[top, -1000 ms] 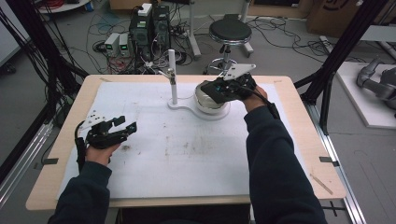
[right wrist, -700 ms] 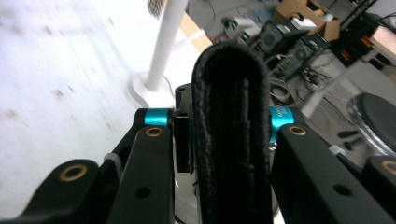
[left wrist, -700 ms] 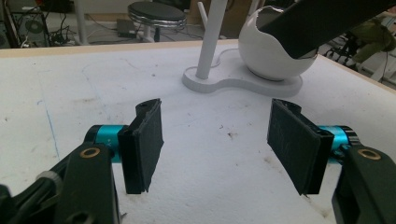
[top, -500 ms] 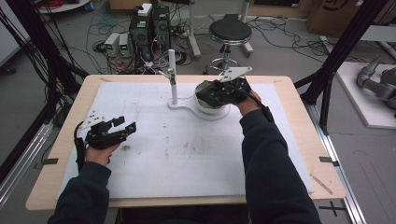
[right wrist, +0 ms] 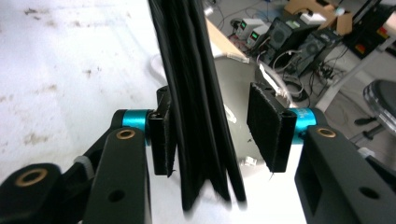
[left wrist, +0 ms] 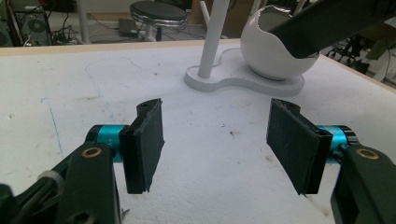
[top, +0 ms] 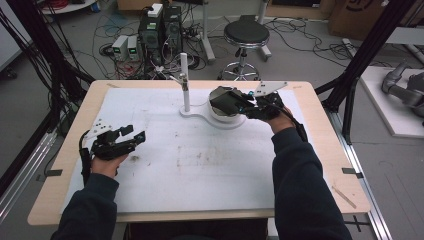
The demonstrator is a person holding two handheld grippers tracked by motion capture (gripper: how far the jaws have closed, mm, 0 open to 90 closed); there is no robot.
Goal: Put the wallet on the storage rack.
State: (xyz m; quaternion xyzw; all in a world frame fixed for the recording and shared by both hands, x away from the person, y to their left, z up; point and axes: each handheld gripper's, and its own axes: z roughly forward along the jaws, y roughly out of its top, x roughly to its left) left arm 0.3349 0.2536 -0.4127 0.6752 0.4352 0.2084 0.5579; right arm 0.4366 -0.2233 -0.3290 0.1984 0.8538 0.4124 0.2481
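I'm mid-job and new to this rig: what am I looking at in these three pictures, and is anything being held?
No robot arm here: a person at a table holds a two-jaw gripper in each hand. The high view looks down from above; each gripper view rides on a gripper and looks along its own black jaws.

On the table's white sheet sits a white stand with an upright post, and a white bowl on its base.

The left gripper rests near the left side, open, nothing between its pads. The right gripper is over the bowl with a black folded thing between its jaws. Those jaws have just been opening: one pad touches it, the other stands clear, so it is being let go.
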